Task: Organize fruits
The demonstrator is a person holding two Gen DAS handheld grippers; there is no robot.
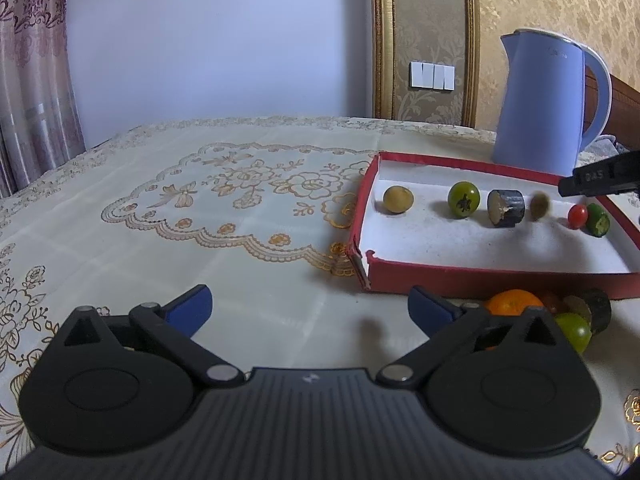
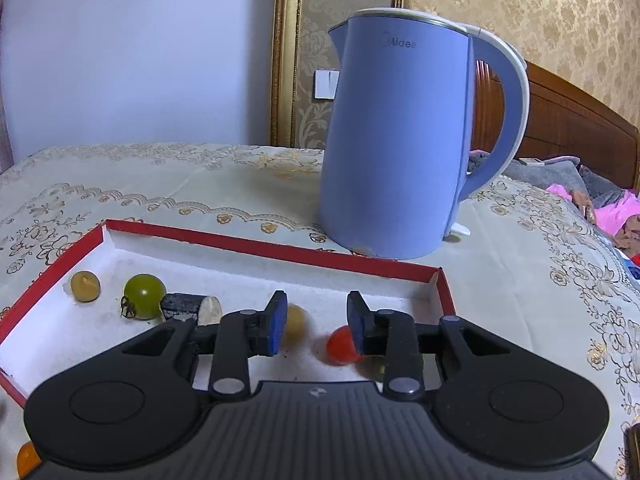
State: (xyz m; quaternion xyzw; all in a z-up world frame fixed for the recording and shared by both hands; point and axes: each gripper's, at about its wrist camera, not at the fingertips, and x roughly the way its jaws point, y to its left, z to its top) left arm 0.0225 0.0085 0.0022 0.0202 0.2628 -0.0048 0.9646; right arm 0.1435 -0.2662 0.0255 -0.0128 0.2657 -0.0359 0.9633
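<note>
Fruit sits in a row inside the red box (image 1: 496, 278), left to right: yellow ball (image 1: 397, 199), green tomato (image 1: 463, 199), dark chunk (image 1: 505, 208), blurred olive piece (image 1: 539, 205), red tomato (image 1: 577, 216), lime (image 1: 598, 221). Left gripper (image 1: 310, 308) gapes wide over bare cloth. Right gripper (image 2: 317, 326) hangs slightly parted, gripping nothing. Kettle (image 2: 394, 136) stands behind.

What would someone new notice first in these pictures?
The tall blue kettle stands on the tablecloth just behind the red tray. Inside the tray sits a row of small fruits, among them a green tomato and a red tomato.
</note>
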